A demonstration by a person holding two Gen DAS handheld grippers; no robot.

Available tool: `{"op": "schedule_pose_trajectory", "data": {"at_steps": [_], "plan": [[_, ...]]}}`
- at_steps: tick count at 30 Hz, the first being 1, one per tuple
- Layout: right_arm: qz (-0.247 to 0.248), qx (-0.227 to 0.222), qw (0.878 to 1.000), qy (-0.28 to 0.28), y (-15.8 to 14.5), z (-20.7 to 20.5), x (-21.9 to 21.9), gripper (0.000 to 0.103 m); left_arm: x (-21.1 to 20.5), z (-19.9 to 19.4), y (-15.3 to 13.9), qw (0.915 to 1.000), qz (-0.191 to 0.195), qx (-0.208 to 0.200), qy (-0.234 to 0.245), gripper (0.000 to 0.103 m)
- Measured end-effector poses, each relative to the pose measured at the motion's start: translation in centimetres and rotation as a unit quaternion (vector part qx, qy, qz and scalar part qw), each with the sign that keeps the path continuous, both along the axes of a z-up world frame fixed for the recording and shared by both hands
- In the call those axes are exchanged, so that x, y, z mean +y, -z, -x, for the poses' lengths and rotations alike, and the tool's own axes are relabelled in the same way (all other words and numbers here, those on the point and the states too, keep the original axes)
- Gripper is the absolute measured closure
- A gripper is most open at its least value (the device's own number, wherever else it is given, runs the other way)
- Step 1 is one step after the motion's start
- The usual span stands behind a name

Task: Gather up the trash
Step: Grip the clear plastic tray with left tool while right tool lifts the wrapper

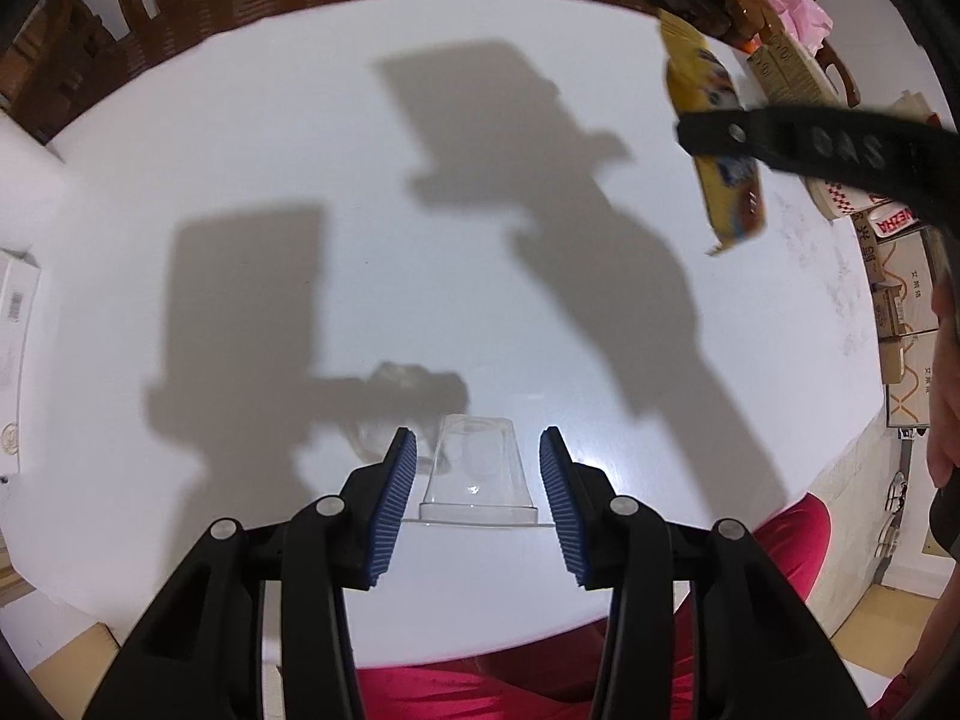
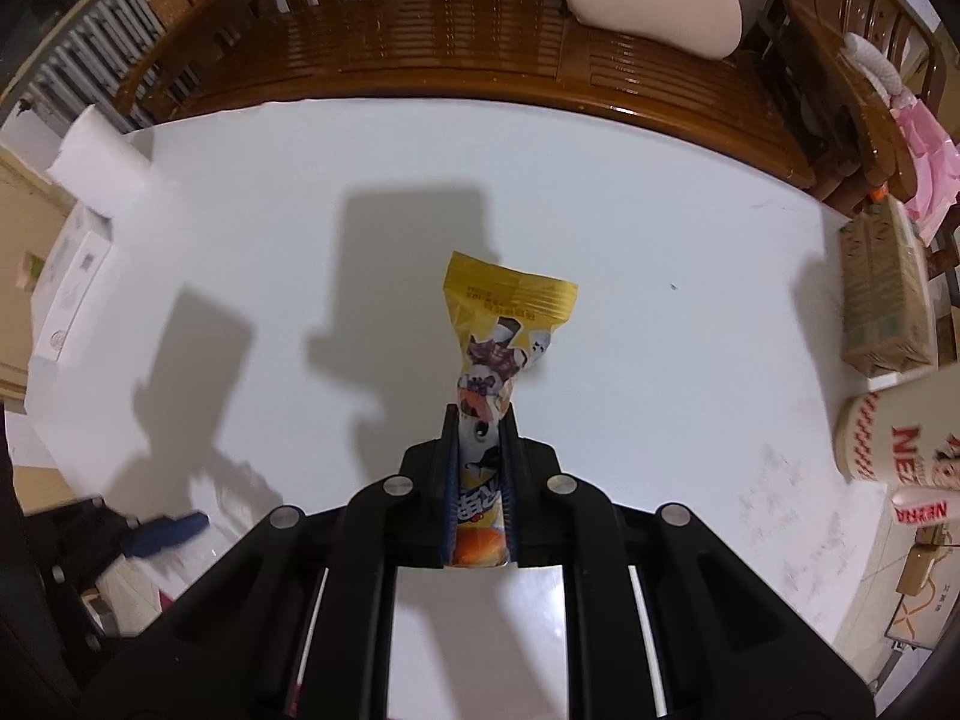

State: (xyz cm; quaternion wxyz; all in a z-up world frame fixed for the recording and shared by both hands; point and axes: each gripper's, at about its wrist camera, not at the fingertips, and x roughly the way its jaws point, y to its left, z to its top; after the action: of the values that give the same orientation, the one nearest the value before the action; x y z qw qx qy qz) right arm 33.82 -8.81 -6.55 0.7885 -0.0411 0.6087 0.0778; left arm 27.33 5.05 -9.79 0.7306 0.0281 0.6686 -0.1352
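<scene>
My right gripper [image 2: 480, 420] is shut on a yellow snack wrapper [image 2: 504, 312] and holds it above the white table [image 2: 660, 240]. The wrapper also shows in the left wrist view [image 1: 714, 138], hanging at the upper right from the right gripper's black finger [image 1: 780, 135]. My left gripper [image 1: 478, 447] is open, low over the table [image 1: 240, 150]. A clear plastic cup [image 1: 477, 468] stands upside down between its blue pads [image 1: 399, 504], not touched. Crumpled clear plastic [image 1: 408, 384] lies just beyond the cup.
A wooden bench [image 2: 480, 42] with a beige cushion [image 2: 654, 0] runs behind the table. A cardboard box [image 2: 882, 300] and a paper cup [image 2: 894, 444] sit at the right edge. White boxes [image 2: 72, 276] stand at the left. A red cloth [image 1: 792, 546] lies below the near edge.
</scene>
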Motion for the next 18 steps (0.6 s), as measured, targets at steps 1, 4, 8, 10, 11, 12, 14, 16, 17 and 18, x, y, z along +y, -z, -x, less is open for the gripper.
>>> {"op": "schedule_pose_trajectory", "data": {"at_steps": [1, 4, 8, 10, 11, 12, 14, 16, 17, 18], "plan": [[0.000, -0.005, 1.000, -0.002, -0.4, 0.2, -0.3, 0.091, 0.0, 0.4, -0.6, 1.0000, 0.000, -0.005, 0.001, 0.061], [0.002, -0.019, 1.000, -0.010, -2.1, 2.9, -0.5, 0.091, -0.1, 1.7, -2.2, 0.9997, -0.001, -0.022, 0.005, 0.061], [-0.006, -0.038, 0.999, -0.020, -4.1, 6.1, -0.4, 0.091, -0.9, 4.0, -4.5, 0.9990, 0.001, -0.043, 0.010, 0.061], [-0.009, -0.047, 0.998, -0.028, -4.9, 7.7, -0.4, 0.091, -1.2, 5.2, -5.7, 0.9983, -0.001, -0.057, 0.015, 0.061], [-0.009, -0.055, 0.998, -0.034, -5.6, 8.7, -0.3, 0.091, -1.4, 6.0, -6.2, 0.9979, -0.002, -0.063, 0.016, 0.061], [-0.008, -0.059, 0.997, -0.038, -6.0, 9.6, -0.2, 0.091, -1.6, 6.9, -6.1, 0.9977, 0.000, -0.066, 0.019, 0.061], [-0.006, -0.071, 0.996, -0.047, -6.9, 11.3, 0.1, 0.091, -1.9, 7.9, -6.6, 0.9970, 0.000, -0.074, 0.022, 0.061], [-0.008, -0.076, 0.996, -0.054, -7.3, 12.8, 0.3, 0.091, -1.9, 9.0, -7.3, 0.9965, 0.000, -0.080, 0.021, 0.061], [-0.009, -0.079, 0.995, -0.057, -7.4, 13.5, 0.4, 0.091, -2.2, 9.3, -7.3, 0.9964, 0.001, -0.082, 0.021, 0.061], [-0.012, -0.085, 0.994, -0.061, -7.6, 14.6, 0.5, 0.091, -2.2, 10.0, -7.5, 0.9963, 0.003, -0.084, 0.020, 0.061]]}}
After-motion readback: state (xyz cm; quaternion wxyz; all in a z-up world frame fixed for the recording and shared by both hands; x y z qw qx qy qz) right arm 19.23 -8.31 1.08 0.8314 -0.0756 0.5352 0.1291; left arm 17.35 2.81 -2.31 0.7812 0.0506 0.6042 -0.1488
